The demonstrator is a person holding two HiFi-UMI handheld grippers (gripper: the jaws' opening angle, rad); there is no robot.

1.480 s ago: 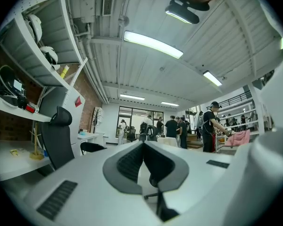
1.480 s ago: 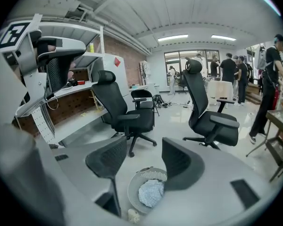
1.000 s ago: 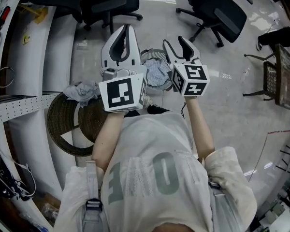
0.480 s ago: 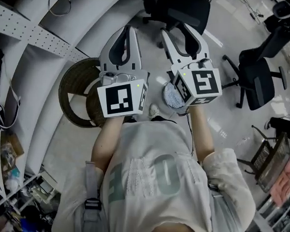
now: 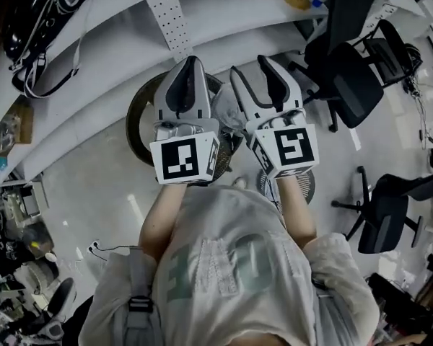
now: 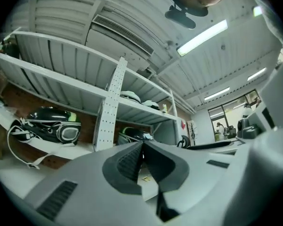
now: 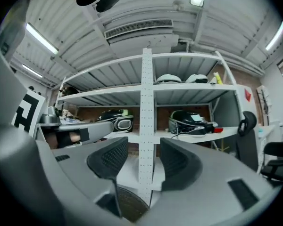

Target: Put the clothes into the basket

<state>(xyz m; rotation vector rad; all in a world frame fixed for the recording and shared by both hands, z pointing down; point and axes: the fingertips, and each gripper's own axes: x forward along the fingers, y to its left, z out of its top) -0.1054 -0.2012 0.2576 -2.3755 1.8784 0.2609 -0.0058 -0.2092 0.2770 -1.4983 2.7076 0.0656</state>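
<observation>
Looking down in head view: left gripper (image 5: 186, 78) and right gripper (image 5: 253, 69) side by side, aimed at white shelving (image 5: 115, 56). Dark woven basket (image 5: 139, 114) on floor beneath them, close against shelving, partly hidden by both grippers.
Left gripper view: jaws clenched together, nothing pinched; helmet (image 6: 52, 126) on shelf beyond.
Right gripper view: jaws parted, empty; perforated post (image 7: 146, 126) seen through gap, basket rim low between jaws.
</observation>
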